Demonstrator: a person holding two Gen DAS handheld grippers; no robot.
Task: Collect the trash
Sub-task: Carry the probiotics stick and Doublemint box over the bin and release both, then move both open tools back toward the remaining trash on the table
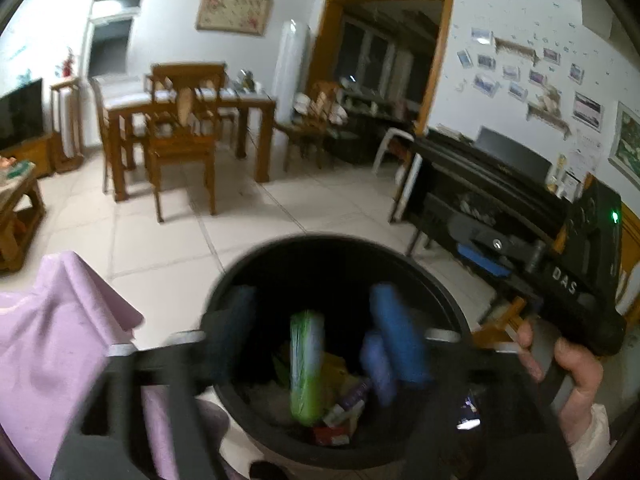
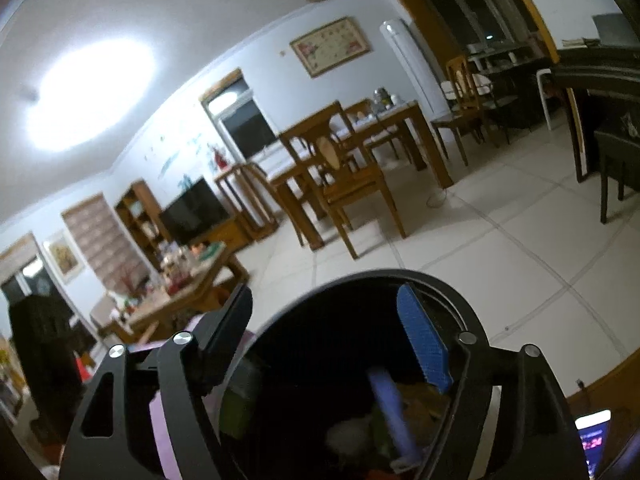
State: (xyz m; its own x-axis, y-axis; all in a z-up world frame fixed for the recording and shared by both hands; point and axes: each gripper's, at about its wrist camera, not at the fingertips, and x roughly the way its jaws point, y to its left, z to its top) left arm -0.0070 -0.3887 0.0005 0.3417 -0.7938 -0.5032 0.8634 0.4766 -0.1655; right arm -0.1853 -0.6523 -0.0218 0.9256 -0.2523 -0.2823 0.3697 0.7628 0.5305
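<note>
A round black bin [image 1: 256, 264] stands on the tiled floor right under both grippers, with wrappers and paper scraps inside. In the left wrist view my left gripper [image 1: 316, 322] is open over the bin's mouth. A blurred green packet [image 1: 306, 364] hangs between its blue pads [image 1: 396, 328] and touches neither. A blurred purple piece [image 1: 378, 362] shows beside the right pad. In the right wrist view my right gripper [image 2: 326, 320] is open above the same bin [image 2: 360, 280]. The purple piece [image 2: 392, 412] is loose below its fingers, over the trash.
A lilac cloth [image 1: 60, 340] lies left of the bin. A person's hand [image 1: 576, 364] holds the other gripper's handle on the right. A wooden dining table with chairs [image 1: 180, 120] stands beyond, a black piano [image 1: 480, 184] to the right, and a cluttered low table [image 2: 180, 280] to the left.
</note>
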